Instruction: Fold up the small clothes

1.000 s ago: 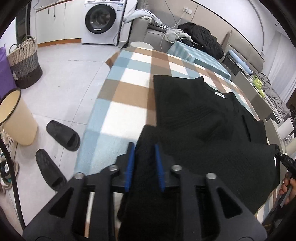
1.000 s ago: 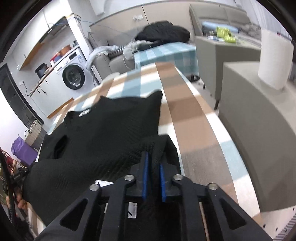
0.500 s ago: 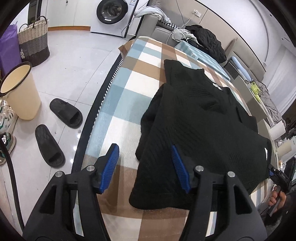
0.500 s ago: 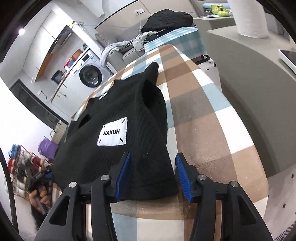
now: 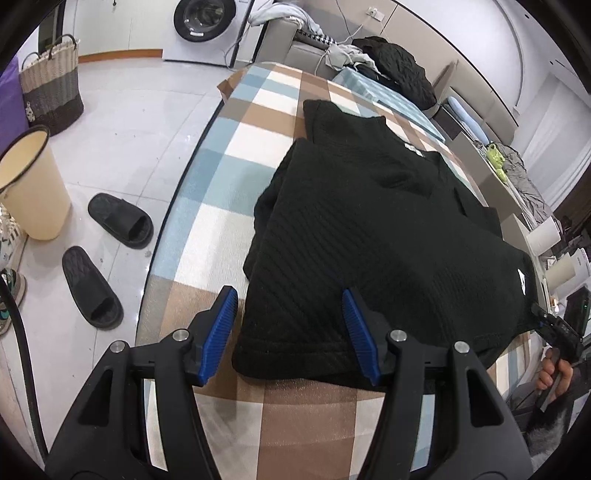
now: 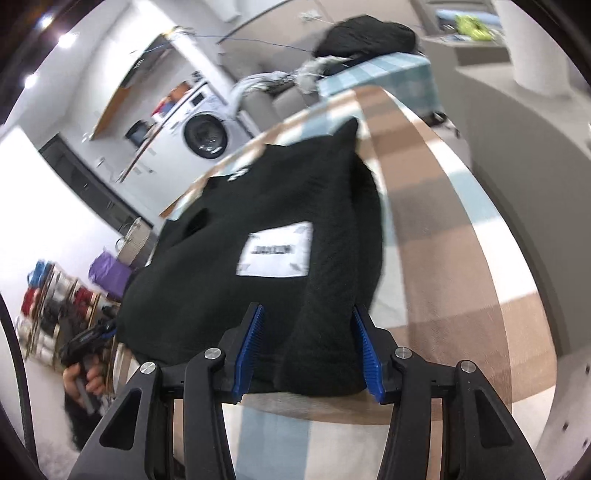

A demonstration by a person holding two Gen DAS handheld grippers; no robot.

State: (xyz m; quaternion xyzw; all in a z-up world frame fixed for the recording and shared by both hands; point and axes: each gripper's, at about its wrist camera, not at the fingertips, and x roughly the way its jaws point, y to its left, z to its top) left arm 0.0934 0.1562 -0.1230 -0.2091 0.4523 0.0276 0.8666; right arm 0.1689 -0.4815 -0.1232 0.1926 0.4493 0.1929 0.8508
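A black ribbed garment (image 5: 369,229) lies folded over on the checked table cloth (image 5: 258,110), its white label (image 6: 275,254) facing up. My left gripper (image 5: 290,328) is open, its blue pads (image 5: 221,332) standing either side of the garment's near left corner without pressing it. My right gripper (image 6: 306,347) straddles the near right corner of the garment (image 6: 295,184). Its jaws are closing, the folded edge lies between them, and the pads do not visibly pinch it. Each view shows the other gripper in a hand at the table's far side (image 5: 554,328) (image 6: 88,338).
Two black slippers (image 5: 122,221) (image 5: 92,291), a cream bin (image 5: 29,184) and a wicker basket (image 5: 51,92) stand on the floor left of the table. Behind it are a washing machine (image 5: 203,22) and a sofa with dark clothes (image 5: 399,70). A grey counter (image 6: 517,147) flanks the right.
Both grippers held bunched black fabric a second ago. They let it go, the jaws opened, and both drew back toward the table's near edge. The garment now lies flat, folded over.
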